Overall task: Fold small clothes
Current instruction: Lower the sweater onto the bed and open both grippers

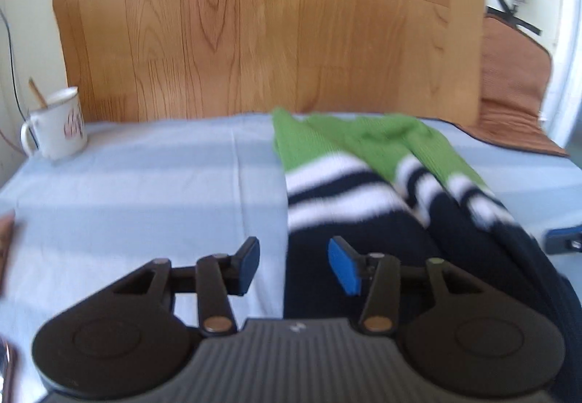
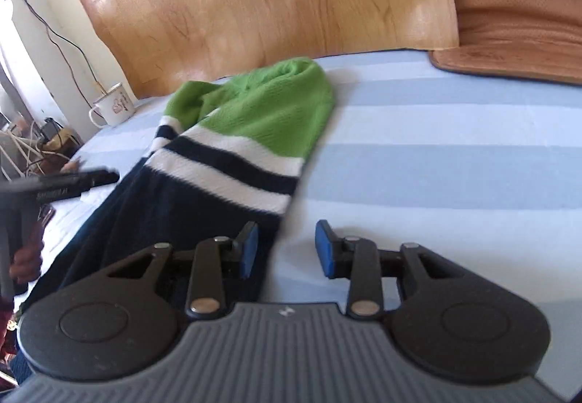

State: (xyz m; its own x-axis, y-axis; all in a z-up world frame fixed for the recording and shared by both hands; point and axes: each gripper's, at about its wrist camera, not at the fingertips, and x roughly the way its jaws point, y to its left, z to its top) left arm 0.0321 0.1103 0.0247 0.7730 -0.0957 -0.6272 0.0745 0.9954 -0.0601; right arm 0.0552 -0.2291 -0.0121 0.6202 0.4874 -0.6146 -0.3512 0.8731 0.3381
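A small knit garment in green, white and navy stripes lies on the light blue striped cloth, its green end far and navy end near. My left gripper is open and empty at the garment's near left edge, one pad over the cloth, one over the navy part. In the right wrist view the garment lies left of centre. My right gripper is open and empty at its near right edge. The left gripper shows blurred at the left there.
A white enamel mug with a stick in it stands at the far left of the cloth; it also shows in the right wrist view. A wooden board stands behind. A brown mat lies at the far right. Cables hang off the left.
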